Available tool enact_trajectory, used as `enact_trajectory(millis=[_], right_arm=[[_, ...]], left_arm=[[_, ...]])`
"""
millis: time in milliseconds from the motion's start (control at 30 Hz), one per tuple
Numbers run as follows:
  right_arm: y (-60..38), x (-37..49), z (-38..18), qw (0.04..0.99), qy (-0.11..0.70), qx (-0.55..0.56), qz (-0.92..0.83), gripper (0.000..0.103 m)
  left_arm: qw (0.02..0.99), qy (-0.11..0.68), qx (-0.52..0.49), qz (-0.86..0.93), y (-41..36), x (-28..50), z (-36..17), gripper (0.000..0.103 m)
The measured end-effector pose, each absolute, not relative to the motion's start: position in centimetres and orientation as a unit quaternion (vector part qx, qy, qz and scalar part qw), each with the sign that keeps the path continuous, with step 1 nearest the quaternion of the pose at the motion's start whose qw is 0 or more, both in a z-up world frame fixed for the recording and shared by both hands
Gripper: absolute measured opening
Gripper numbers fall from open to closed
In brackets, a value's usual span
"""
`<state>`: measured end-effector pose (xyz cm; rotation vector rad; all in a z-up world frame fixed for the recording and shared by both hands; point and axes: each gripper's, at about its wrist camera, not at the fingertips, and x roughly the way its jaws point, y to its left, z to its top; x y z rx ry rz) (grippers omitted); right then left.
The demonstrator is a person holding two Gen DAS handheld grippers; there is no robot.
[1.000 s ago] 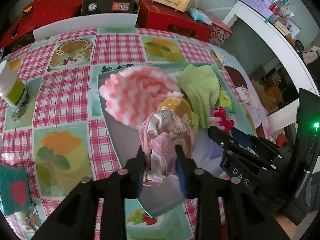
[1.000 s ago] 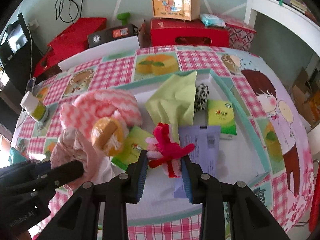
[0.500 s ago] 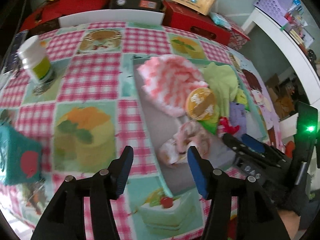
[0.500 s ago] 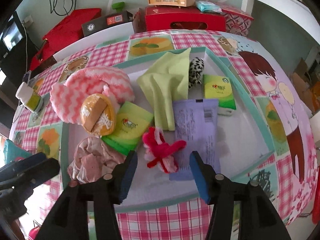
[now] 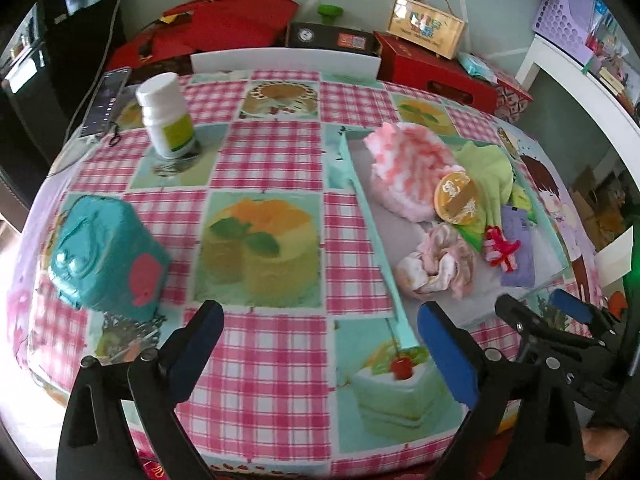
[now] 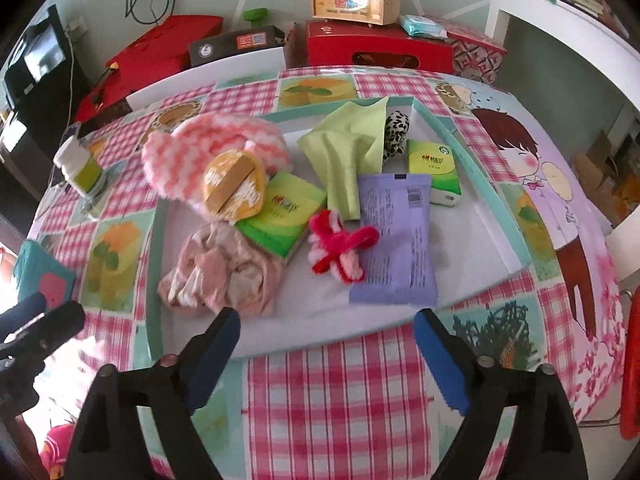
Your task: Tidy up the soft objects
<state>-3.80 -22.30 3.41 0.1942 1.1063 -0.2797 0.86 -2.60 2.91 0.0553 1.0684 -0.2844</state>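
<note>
A shallow tray with a teal rim (image 6: 476, 168) (image 5: 374, 224) holds several soft things. A crumpled pink cloth (image 6: 224, 274) (image 5: 438, 264) lies at its near left, and a red and pink fuzzy toy (image 6: 340, 246) (image 5: 500, 250) rests partly on a purple packet (image 6: 396, 236). Behind them sit a pink and white striped towel (image 6: 208, 148) (image 5: 404, 164), a yellow round puff (image 6: 234, 190), a green cloth (image 6: 344, 148) and a spotted plush (image 6: 396, 128). My left gripper (image 5: 320, 334) hangs over the tablecloth left of the tray, jaws opening, nothing between them. My right gripper (image 6: 326, 338) stands just short of the tray's near rim, jaws opening, empty.
Two green tissue packs (image 6: 282, 210) (image 6: 434, 168) lie in the tray. A teal tin (image 5: 106, 256) and a white bottle (image 5: 166, 114) stand on the checked tablecloth to the left. A phone (image 5: 105, 100) lies at the far left edge. Red boxes (image 6: 376, 46) line the back.
Both grippers let go: the pink cloth and the fuzzy toy now lie in the tray. Both pairs of jaws spread wide. The left gripper swung left off the tray; the right one drew back.
</note>
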Motion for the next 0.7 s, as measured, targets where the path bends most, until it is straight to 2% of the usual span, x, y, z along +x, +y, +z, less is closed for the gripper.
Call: enact_trajectory(millis=[700], right_arm=[[-18.4,-5.7,3.5,0.832,0.538,0.031,-0.135,0.103]], left_arm=[[0.880,0.463,0.077,-0.070,-0.1,-1.6,3.2,0.098]])
